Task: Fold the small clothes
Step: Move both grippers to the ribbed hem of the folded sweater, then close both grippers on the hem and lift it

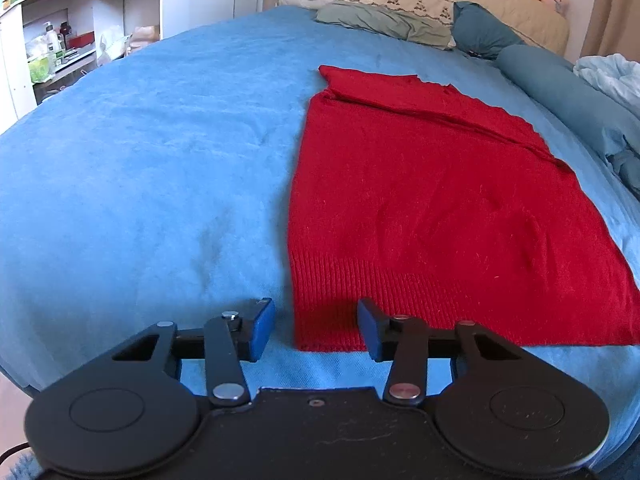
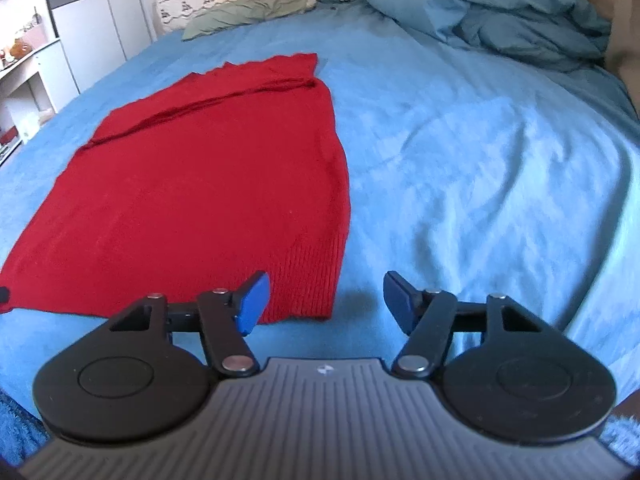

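Note:
A red knit sweater (image 1: 440,208) lies flat on the blue bed cover (image 1: 140,180), its ribbed hem nearest me and its sleeves folded in across the top. My left gripper (image 1: 316,330) is open and empty, just above the hem's near left corner. In the right wrist view the sweater (image 2: 200,184) lies to the left on the bed cover (image 2: 480,180). My right gripper (image 2: 326,304) is open and empty, at the hem's near right corner.
Pillows (image 1: 384,22) and a blue bolster (image 1: 560,84) lie at the head of the bed. A crumpled blue duvet (image 2: 500,12) is piled at the far right. White shelves (image 1: 68,36) with bottles stand to the left.

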`<action>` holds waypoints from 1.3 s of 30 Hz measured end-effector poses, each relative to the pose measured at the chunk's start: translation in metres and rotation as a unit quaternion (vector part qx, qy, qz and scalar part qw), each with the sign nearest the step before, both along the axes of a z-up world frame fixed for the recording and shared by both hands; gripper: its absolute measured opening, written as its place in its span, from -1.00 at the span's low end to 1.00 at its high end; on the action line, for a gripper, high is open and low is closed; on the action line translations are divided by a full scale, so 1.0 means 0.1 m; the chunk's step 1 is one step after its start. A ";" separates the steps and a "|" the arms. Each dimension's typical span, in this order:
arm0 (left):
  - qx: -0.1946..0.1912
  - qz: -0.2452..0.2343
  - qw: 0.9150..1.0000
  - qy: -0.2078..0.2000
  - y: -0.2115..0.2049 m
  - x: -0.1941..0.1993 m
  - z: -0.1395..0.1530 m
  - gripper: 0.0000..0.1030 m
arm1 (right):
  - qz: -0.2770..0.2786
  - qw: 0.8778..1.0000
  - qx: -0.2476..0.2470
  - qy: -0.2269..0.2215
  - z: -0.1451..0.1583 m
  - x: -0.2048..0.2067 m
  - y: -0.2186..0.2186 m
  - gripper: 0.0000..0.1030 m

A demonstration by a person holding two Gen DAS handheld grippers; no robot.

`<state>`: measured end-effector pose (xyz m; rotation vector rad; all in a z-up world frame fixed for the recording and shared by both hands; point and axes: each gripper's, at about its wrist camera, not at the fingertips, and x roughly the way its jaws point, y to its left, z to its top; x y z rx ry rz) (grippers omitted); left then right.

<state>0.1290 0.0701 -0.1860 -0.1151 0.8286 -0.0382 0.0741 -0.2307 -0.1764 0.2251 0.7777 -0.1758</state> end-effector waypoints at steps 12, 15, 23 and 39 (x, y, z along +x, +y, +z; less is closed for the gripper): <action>0.006 -0.012 1.000 0.005 -0.04 0.07 -0.06 -0.40 | 0.014 1.000 -0.001 0.009 -0.15 0.14 0.13 0.03; -0.005 -0.012 1.000 0.007 -0.01 0.08 -0.07 -0.69 | 0.014 1.000 0.000 0.007 -0.16 0.15 0.12 -0.14; 0.001 -0.010 1.000 -0.005 -0.03 0.04 0.14 -0.91 | 0.009 1.000 0.023 -0.007 -0.04 0.14 0.06 -0.56; -0.040 0.032 0.984 -0.169 -0.29 2.46 1.51 -0.92 | 0.007 0.973 0.151 -0.175 1.33 2.51 -0.62 -0.57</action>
